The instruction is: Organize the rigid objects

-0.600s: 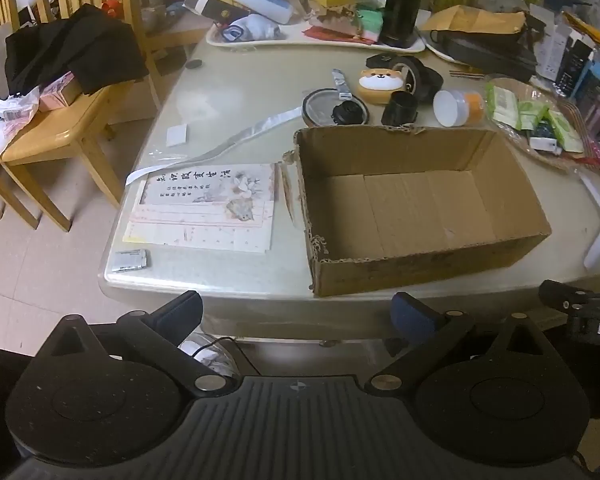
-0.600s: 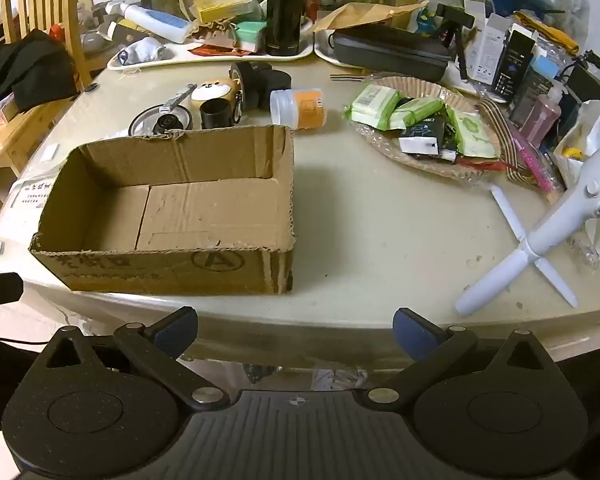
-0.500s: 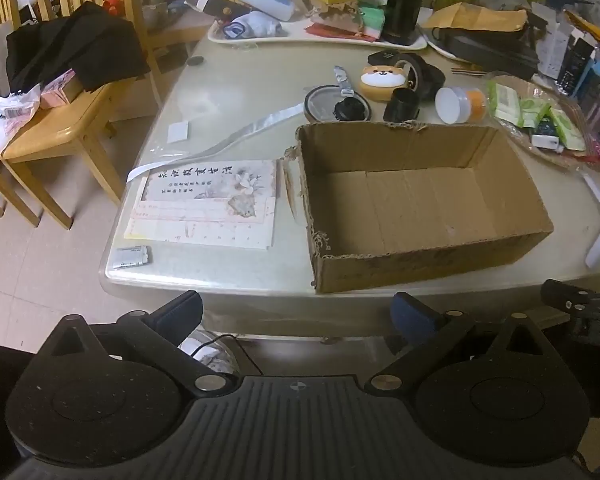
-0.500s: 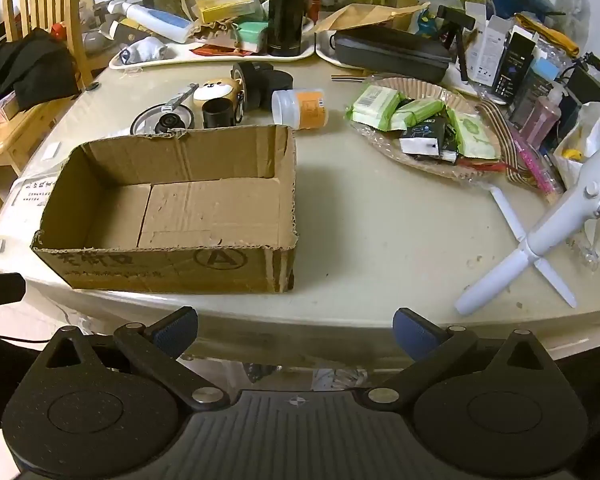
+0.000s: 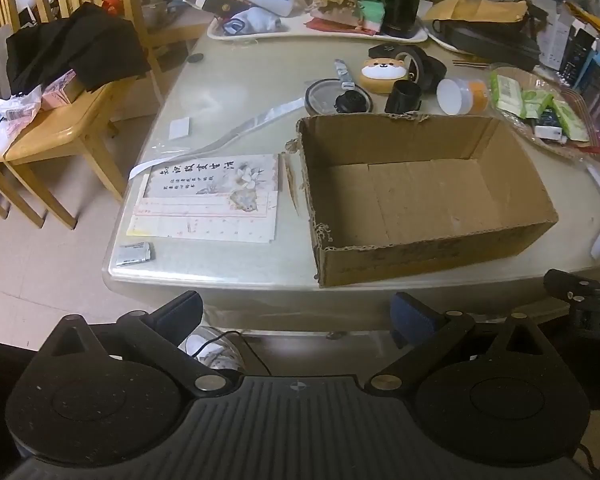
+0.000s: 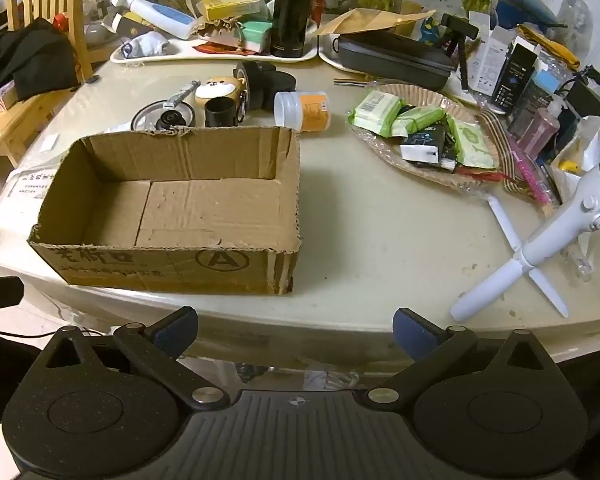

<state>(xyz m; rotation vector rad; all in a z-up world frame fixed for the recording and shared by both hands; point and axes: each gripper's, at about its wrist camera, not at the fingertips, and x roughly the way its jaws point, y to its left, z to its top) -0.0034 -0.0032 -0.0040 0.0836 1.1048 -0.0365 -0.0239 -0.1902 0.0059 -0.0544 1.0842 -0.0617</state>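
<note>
An empty open cardboard box (image 5: 424,196) (image 6: 180,208) stands near the table's front edge. Behind it lie a dog-face case (image 5: 384,74) (image 6: 220,89), a short black cylinder (image 5: 405,98) (image 6: 220,113), a white jar with an orange label (image 5: 462,97) (image 6: 303,111), a round black lid (image 5: 332,98) and a black tape roll (image 6: 260,84). My left gripper (image 5: 296,316) hangs open off the front edge, left of the box's near corner. My right gripper (image 6: 296,330) is open too, in front of the box's right end. Nothing sits between either pair of fingers.
A printed sheet (image 5: 212,196) and a small packet (image 5: 134,254) lie left of the box. A basket of green packets (image 6: 424,136) and a white tripod handle (image 6: 540,248) sit to the right. Trays, a black flask (image 6: 294,8) and boxes crowd the back. Wooden chairs (image 5: 60,128) stand at left.
Both views have crept slightly forward toward the table; the box sits a little lower in the frames. Both grippers stay open and empty.
</note>
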